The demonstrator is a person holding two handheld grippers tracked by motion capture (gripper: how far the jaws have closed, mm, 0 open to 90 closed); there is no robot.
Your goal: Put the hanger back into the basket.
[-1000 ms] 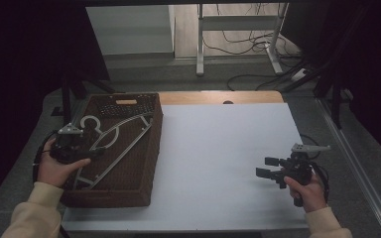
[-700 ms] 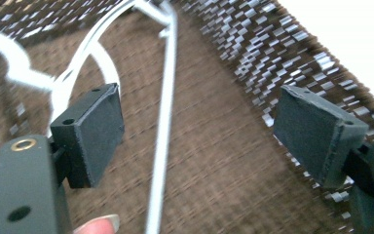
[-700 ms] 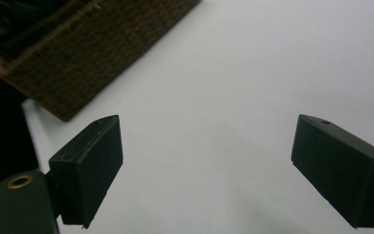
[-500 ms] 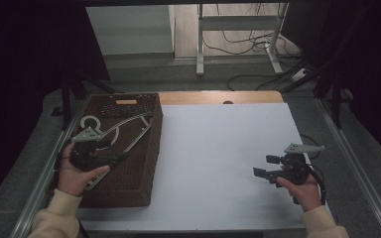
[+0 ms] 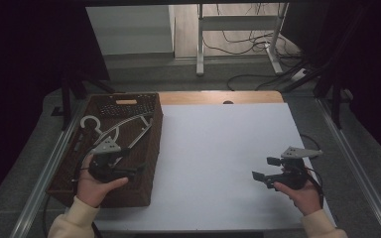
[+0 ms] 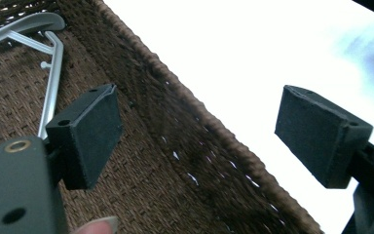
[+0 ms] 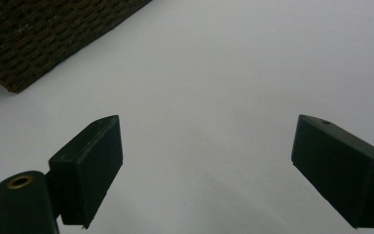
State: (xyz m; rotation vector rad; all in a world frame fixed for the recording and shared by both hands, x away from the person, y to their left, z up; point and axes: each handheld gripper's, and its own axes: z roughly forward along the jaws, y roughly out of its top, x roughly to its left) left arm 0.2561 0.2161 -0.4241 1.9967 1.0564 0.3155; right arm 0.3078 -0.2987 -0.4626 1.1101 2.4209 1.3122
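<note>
Left gripper (image 6: 195, 141) jaws apart over basket (image 6: 175, 146), hanger (image 6: 48, 73) cut off, perhaps metal

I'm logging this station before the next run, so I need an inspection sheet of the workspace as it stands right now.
Surface: white table top, bare across its middle; wooden strip at the far edge.
Job's things: brown woven basket at the table's left; light hanger lying inside it.
Clutter: nothing seen on the white top.
Grippers: left gripper open, over the basket's right wall; right gripper open, over bare table at the right, holding nothing.
Cables: one trails from the right gripper; more lie on the floor beyond the table.
Surroundings: metal stand legs behind the table; dark drapes at both sides.
</note>
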